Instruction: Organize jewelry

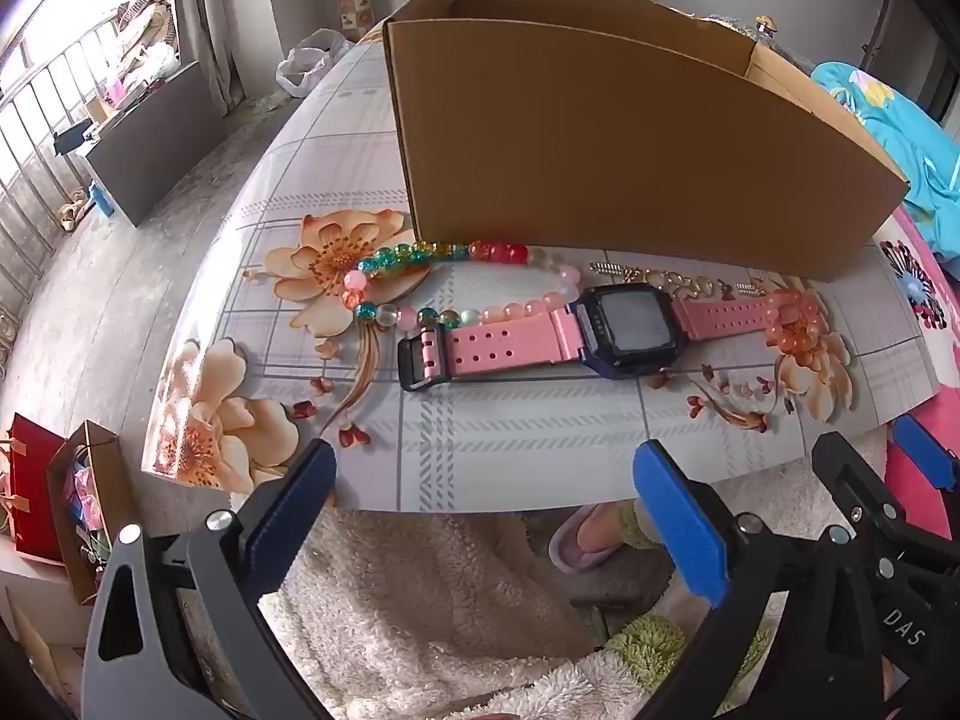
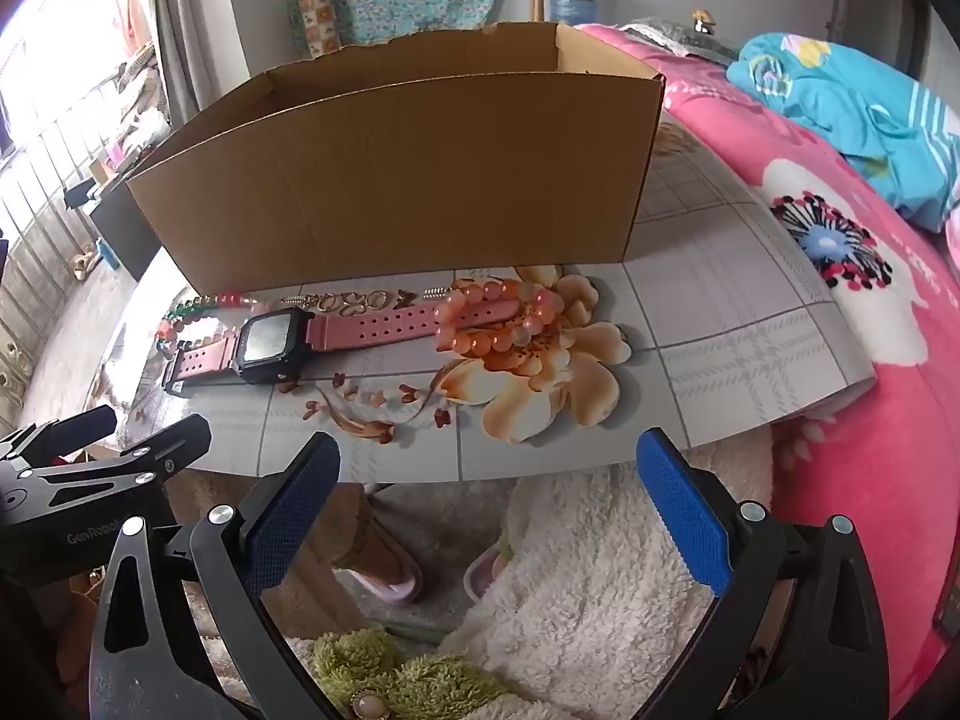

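Note:
A pink-strapped watch (image 1: 558,339) with a dark square face lies on the flowered table, in front of an open cardboard box (image 1: 630,144). A multicoloured bead string (image 1: 432,255) lies left of it, a gold chain bracelet (image 1: 678,279) behind it, and an orange bead bracelet (image 1: 801,324) at its right end. The right wrist view shows the watch (image 2: 312,339), the orange beads (image 2: 504,324), the gold chain (image 2: 360,300) and the box (image 2: 408,174). My left gripper (image 1: 486,480) and right gripper (image 2: 489,474) are open and empty, held at the table's near edge.
The table (image 1: 510,438) has a floral plaid cover. A pink bed cover (image 2: 870,390) with blue cloth (image 2: 852,108) lies to the right. Red and brown gift bags (image 1: 60,498) stand on the floor at left. Slippered feet (image 2: 384,576) show below.

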{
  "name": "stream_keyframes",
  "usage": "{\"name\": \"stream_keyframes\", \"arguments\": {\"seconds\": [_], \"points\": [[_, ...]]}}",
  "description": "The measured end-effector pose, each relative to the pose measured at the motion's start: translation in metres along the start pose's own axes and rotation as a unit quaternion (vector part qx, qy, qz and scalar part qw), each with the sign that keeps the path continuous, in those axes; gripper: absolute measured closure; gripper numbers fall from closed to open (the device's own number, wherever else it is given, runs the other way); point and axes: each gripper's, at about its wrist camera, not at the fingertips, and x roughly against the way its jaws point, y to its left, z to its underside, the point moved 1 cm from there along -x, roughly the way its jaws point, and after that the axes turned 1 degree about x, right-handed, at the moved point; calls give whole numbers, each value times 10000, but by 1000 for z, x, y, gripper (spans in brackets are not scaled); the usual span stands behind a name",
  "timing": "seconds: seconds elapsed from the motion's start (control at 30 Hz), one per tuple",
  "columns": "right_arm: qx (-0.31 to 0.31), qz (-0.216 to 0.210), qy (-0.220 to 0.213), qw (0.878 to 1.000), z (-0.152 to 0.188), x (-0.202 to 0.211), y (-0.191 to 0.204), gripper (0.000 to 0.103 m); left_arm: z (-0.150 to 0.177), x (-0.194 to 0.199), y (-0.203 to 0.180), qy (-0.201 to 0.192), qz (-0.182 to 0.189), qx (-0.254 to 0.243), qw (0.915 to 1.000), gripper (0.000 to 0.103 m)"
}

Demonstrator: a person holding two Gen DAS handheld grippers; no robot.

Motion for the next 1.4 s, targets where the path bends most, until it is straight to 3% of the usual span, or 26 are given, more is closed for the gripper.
{"name": "stream_keyframes", "arguments": {"seconds": [1.4], "points": [[-51,-25,-23,10000,-4,-1,0,8,9,-3,-1,65,-15,-62,10000,6]]}}
